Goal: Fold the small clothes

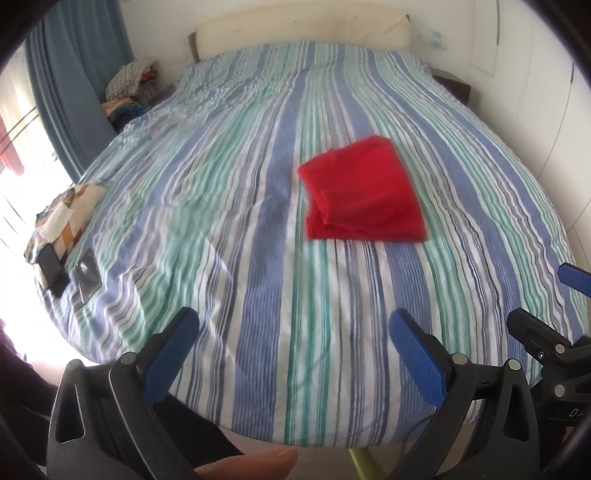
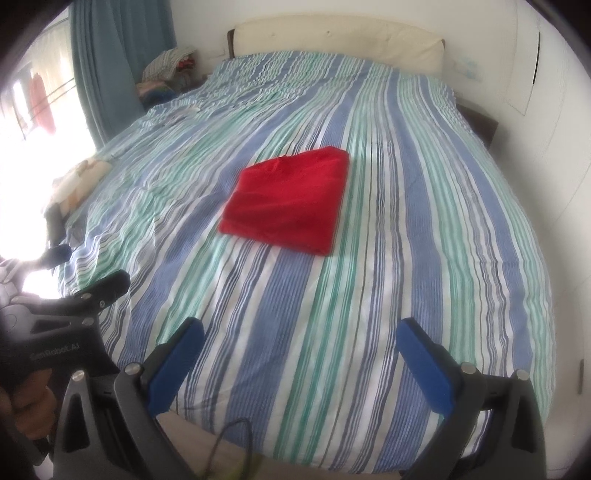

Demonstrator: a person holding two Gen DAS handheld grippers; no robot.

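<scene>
- Red, soft-looking cloth garment, folded to a compact rectangle with a layered edge showing on its near-left side, lies flat in the middle of the bed, on the blue, green and white striped duvet; nothing touches it.
- Judging by that tidy shape, the folding of this piece looks finished or nearly so (a last smoothing might be all it wants); the next move would call for either squaring the loose lower layer or turning to another small garment.
- Left gripper, black-framed with blue pads, hangs at the foot of the bed with its jaws wide apart and nothing between them; it is well apart from the garment, pointing up the bed.
- Right gripper stands likewise, jaws spread wide and empty, low over the near edge of the duvet; the two tools sit side by side.
- Further out: a patterned cloth with a dark phone on the left edge; blue curtain; cream headboard.
</scene>
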